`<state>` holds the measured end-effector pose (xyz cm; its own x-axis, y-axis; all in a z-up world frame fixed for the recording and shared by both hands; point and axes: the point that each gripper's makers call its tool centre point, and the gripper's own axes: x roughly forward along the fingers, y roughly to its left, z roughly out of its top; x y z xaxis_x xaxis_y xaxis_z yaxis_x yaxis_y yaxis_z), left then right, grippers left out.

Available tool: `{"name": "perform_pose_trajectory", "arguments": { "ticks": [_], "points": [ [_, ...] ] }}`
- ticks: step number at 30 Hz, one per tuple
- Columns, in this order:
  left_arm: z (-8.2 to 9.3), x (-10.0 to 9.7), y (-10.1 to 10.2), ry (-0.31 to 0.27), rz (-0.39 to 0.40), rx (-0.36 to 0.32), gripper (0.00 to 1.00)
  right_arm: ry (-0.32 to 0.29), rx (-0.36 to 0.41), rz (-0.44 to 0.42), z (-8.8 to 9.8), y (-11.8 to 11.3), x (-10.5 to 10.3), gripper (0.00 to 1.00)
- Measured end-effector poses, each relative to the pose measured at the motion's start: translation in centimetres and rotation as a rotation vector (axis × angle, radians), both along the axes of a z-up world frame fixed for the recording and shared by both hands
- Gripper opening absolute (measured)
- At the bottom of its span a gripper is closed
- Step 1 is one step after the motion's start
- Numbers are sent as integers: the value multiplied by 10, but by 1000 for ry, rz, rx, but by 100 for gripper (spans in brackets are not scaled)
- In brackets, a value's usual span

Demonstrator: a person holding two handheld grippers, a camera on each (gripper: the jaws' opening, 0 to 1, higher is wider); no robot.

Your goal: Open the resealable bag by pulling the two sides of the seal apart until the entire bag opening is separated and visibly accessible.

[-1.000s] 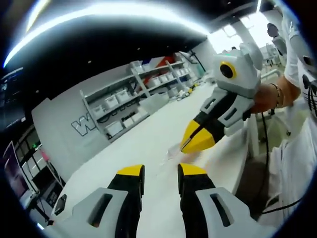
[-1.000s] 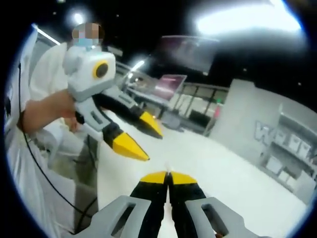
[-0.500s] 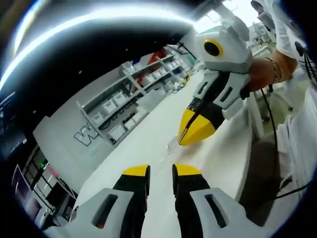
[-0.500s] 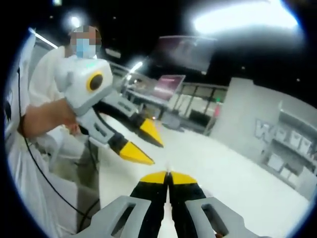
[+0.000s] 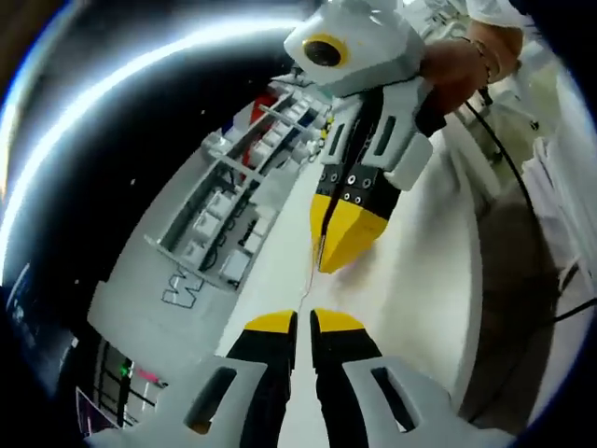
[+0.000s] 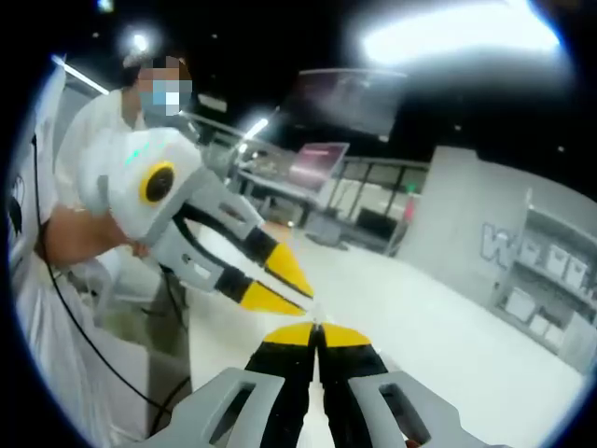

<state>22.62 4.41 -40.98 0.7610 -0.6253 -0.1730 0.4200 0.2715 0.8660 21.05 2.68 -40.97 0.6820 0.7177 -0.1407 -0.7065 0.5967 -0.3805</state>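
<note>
The right gripper is pinching the clear bag's thin edge above the white bench; the left gripper is sitting slightly parted just below it, gripping nothing.

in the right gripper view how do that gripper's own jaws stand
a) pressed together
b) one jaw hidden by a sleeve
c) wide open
a, the right gripper shows its two yellow tips meeting with no gap, while the left gripper comes in from the left with its jaws a little apart.

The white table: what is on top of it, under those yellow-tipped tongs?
A thin clear edge, probably the resealable bag, hangs above the white table between both tongs. Its body is too transparent to see.
</note>
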Motion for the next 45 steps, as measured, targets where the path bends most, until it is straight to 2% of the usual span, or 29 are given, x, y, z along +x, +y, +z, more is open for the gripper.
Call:
{"name": "perform_pose_trajectory", "arguments": {
  "ticks": [4,11,17,23,29,34,45],
  "points": [
    [4,1,-2,-10,2,-13,6,-1,-1,3,1,0,1,0],
    [-3,0,-5,-14,-2,40,6,-1,-1,4,1,0,2,0],
    [1,-4,-10,-34,-14,45,6,-2,-4,7,1,0,1,0],
    [-1,-6,-12,-39,-22,69,6,-3,-4,4,1,-2,0,0],
    [-1,-12,-15,-46,-40,65,6,-2,-5,3,1,-2,0,0],
    [2,-7,-14,-54,-29,63,6,-4,-11,8,1,-1,-2,0],
    [-1,-12,-15,-61,-40,106,6,-9,-13,4,2,-2,-2,0]
  ]
}}
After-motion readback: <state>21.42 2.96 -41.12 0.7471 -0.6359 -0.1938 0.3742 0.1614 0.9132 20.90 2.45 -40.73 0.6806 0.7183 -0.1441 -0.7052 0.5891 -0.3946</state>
